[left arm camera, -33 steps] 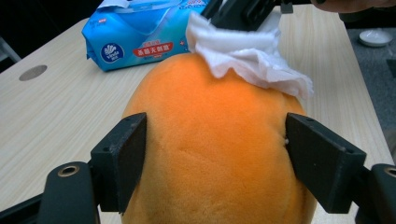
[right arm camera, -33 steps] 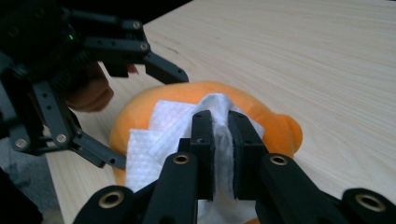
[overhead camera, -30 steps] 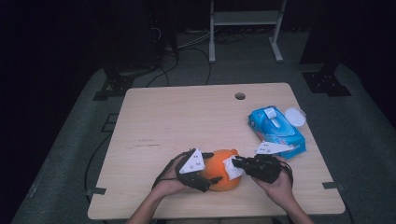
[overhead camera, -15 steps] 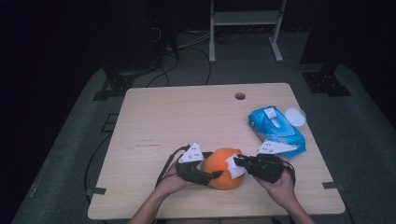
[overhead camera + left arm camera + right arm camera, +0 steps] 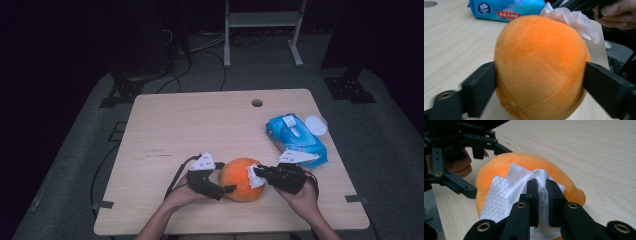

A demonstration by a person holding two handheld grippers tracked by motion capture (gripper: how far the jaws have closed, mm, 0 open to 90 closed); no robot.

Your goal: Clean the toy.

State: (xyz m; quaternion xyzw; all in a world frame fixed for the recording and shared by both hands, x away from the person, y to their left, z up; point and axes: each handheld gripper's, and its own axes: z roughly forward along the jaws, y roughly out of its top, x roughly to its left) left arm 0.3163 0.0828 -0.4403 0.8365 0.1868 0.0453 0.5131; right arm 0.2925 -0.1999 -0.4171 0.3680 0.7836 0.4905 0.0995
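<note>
The left gripper [image 5: 226, 186] has its jaws spread around an orange plush ball [image 5: 241, 178], one jaw against each flank, steadying it on the wooden table [image 5: 200, 125] near the front edge. To its right, the right gripper [image 5: 258, 173] has its jaws pressed together on a folded white wipe [image 5: 506, 192], which lies against the ball's upper side. A blue pack of wet wipes [image 5: 296, 139] sits farther right, apart from the ball. The step in hand appears to be wiping the ball; the next move likely calls for drawing the wipe across the plush while the left jaws hold firm.
</note>
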